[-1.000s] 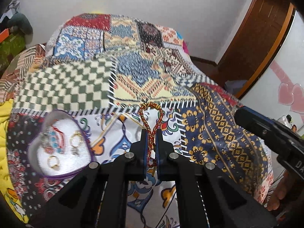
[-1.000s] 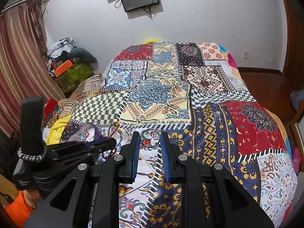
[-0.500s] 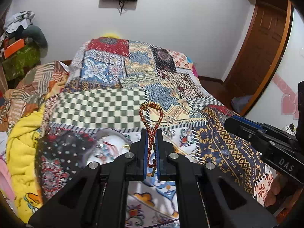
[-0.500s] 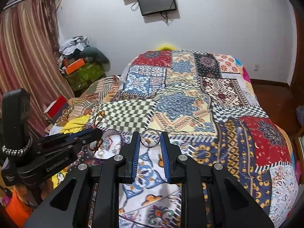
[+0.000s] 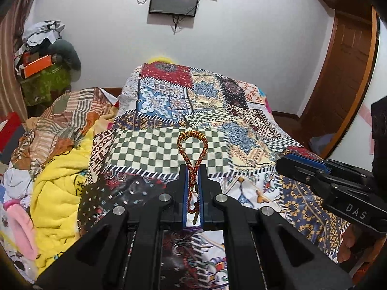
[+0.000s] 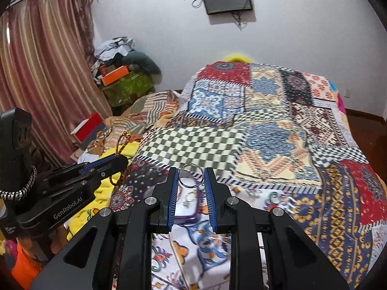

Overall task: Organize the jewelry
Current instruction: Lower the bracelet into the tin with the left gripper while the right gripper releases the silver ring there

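My left gripper [image 5: 192, 169] is shut on a red-and-gold braided bracelet [image 5: 192, 145], whose loop stands up above the fingertips, over the patchwork bedspread [image 5: 169, 152]. My right gripper [image 6: 191, 174] is shut on a thin silver ring bangle [image 6: 191, 176], held by its sides between the blue pads. Below the right gripper, a purple-rimmed white jewelry tray [image 6: 186, 207] with small pieces shows between the fingers. The left gripper [image 6: 121, 160] with its bracelet [image 6: 122, 142] appears at the left of the right wrist view. The right gripper [image 5: 287, 166] appears at the right of the left wrist view.
A yellow blanket [image 5: 58, 193] and striped cloth [image 5: 67, 118] lie heaped at the bed's left side. A pile of clothes and boxes [image 6: 121, 79] stands by the curtain [image 6: 41, 72]. A wooden door [image 5: 346, 77] is at the right. A screen [image 5: 174, 0] hangs on the wall.
Both grippers have lifted and tilted up, so more of the wall and room shows. The jewelry tray has slid out of the left wrist view. Both grips are unchanged.
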Demonstrator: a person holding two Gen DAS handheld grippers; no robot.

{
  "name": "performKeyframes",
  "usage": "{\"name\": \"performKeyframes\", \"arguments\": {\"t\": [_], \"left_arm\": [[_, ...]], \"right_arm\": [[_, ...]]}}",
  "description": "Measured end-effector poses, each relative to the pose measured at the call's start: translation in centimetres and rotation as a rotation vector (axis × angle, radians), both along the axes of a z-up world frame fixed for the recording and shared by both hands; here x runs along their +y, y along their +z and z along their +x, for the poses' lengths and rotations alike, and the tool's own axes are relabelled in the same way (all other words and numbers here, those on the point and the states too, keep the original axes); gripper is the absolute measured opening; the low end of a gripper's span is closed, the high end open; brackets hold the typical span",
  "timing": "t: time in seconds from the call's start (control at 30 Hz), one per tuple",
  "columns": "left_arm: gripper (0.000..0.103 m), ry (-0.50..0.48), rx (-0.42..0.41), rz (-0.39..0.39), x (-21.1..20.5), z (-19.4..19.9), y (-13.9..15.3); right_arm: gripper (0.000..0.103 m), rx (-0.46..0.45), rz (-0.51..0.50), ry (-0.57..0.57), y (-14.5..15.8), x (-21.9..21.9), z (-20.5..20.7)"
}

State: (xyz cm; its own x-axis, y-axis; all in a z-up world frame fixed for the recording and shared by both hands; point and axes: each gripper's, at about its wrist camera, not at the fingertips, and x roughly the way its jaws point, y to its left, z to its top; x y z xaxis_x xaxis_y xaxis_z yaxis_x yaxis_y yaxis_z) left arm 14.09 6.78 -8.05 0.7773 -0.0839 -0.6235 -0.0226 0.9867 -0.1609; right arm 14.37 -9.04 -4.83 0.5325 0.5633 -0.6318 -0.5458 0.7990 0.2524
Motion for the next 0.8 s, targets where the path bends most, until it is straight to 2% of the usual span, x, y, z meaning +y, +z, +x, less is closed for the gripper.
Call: {"name": "performKeyframes", "arguments": {"t": [0.17, 0.43, 0.8], "left_arm": [[0.005, -0.005, 0.052, -0.004, 0.7, 0.4, -2.1], [0.005, -0.048, 0.13, -0.034, 0.3, 1.2, -5.6], [0.005, -0.06, 0.16, -0.064, 0.6, 2.0, -7.3]], "right_arm": [[0.02, 0.022, -0.021, 0.039, -1.4, 2.0, 0.4], [0.02, 0.091, -0.042, 0.054, -3.9, 3.0, 1.2], [0.02, 0.137, -0.055, 0.071, -5.8, 4.1, 2.1]]}}
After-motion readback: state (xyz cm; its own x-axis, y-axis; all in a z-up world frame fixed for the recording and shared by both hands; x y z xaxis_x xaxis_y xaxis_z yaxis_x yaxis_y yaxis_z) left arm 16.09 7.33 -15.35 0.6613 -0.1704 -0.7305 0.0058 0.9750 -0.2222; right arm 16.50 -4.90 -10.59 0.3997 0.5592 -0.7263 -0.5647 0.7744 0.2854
